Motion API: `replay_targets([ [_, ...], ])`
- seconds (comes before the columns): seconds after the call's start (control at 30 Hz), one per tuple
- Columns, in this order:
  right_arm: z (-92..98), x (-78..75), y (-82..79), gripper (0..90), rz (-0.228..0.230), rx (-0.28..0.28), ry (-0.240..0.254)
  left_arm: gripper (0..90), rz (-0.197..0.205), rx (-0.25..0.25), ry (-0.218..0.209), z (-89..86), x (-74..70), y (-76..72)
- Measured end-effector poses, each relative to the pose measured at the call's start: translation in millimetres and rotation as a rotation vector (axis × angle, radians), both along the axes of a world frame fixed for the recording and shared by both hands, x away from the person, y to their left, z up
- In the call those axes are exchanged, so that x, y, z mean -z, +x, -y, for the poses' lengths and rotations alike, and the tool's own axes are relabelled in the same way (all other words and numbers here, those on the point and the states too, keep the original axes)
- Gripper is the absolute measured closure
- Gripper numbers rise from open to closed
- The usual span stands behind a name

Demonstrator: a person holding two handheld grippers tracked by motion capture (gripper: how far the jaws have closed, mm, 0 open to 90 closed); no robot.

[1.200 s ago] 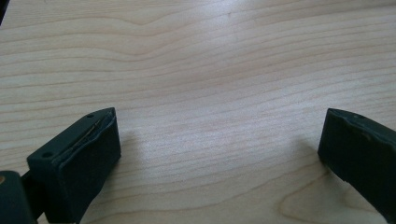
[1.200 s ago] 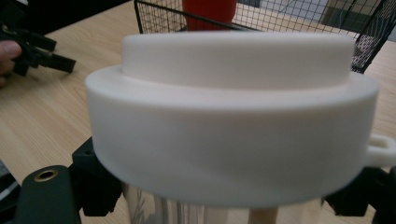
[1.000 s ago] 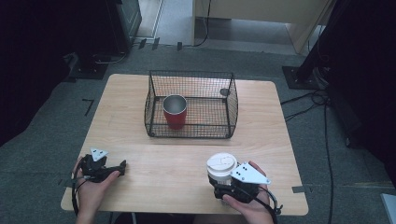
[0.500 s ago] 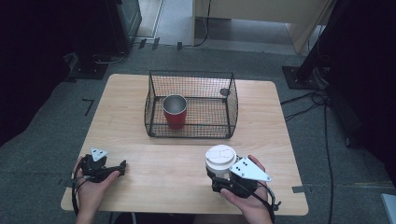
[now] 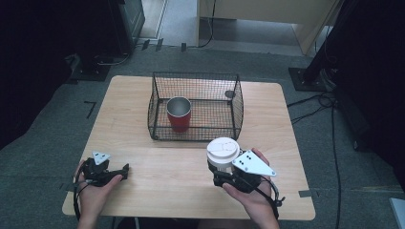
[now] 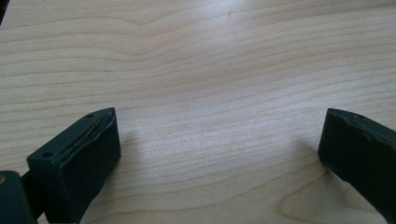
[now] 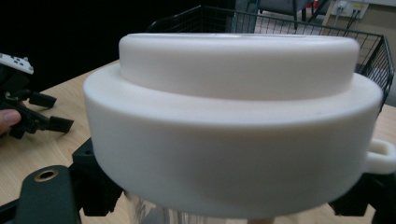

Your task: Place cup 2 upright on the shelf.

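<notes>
**White-lidded cup lifted toward the basket**

Our right gripper has its fingers clenched on the white-lidded cup, which has risen off the desk over the last second and now sits just in front of the wire basket. We judge it will join the red cup inside. Our left gripper rests released.

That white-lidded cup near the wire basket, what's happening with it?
A person at a wooden table works a two-jaw gripper in each hand. The right gripper is clamped on a clear cup with a white lid, in front of a wire basket that holds a red cup. The left gripper rests open on the table, holding nothing.
</notes>
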State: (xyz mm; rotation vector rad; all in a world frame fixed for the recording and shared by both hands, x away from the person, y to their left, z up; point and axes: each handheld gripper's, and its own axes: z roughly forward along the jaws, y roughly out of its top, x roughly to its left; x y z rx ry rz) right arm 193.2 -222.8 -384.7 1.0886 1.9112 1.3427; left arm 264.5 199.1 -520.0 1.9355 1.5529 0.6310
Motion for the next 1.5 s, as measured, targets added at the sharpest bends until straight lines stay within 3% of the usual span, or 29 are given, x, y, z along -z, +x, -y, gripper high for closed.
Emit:
replay_targets([
  [0.57,-7.4,-27.8,32.4,16.6,0.037,0.014,0.034,0.0,0.000,-0.001,-0.001,0.1,0.0,0.0],
  [0.8,-9.7,-41.9,50.0,16.6,0.059,0.030,0.027,0.0,0.000,-0.001,-0.001,0.1,0.0,0.0],
  [1.5,-17.6,-66.0,98.3,16.6,0.118,0.078,0.015,0.0,0.000,0.000,-0.001,0.0,0.0,0.0],
])
